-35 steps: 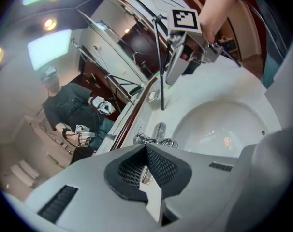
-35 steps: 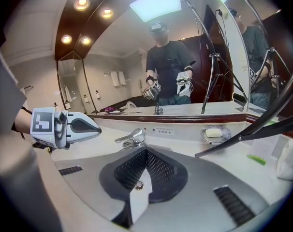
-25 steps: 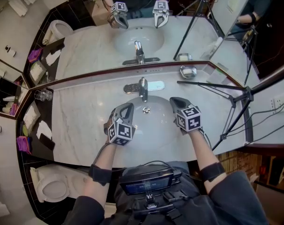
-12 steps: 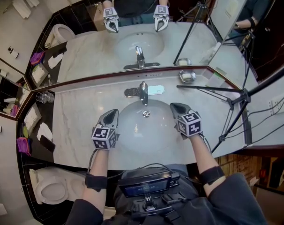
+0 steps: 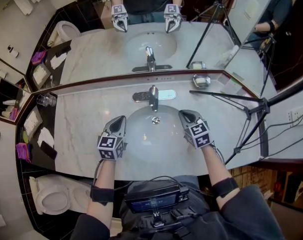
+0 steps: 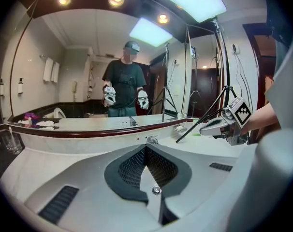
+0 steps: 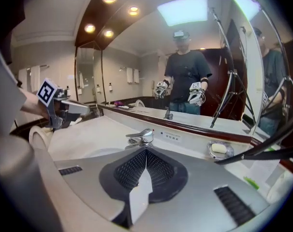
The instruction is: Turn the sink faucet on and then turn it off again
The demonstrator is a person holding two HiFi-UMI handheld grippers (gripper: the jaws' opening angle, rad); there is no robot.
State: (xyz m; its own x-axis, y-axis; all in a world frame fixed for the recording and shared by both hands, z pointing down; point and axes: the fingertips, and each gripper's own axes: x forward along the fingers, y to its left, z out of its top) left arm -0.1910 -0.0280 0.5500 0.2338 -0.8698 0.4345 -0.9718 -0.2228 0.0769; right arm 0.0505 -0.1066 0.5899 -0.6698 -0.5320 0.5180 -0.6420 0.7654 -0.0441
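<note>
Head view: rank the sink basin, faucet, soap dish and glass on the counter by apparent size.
Largest to smallest:
1. sink basin
2. faucet, counting its base plate
3. soap dish and glass: they look about alike, so not ranked. The glass sits toward the distorted left edge, which makes it unsure.

The pale grey plastic left gripper (image 5: pixel 120 120) and its twin, the right gripper (image 5: pixel 184 115), each bear a cube of black-and-white square markers (image 5: pixel 106 146). Black ribbed pads (image 6: pixel 132 167) line the jaws, with a small silver screw (image 6: pixel 157 190) just below them. The person wears black wristbands (image 5: pixel 102 194), dark sleeves (image 5: pixel 254 209) and a black chest-mounted screen unit (image 5: pixel 154 198). A thin black cable (image 5: pixel 97 170) runs along the left forearm.
</note>
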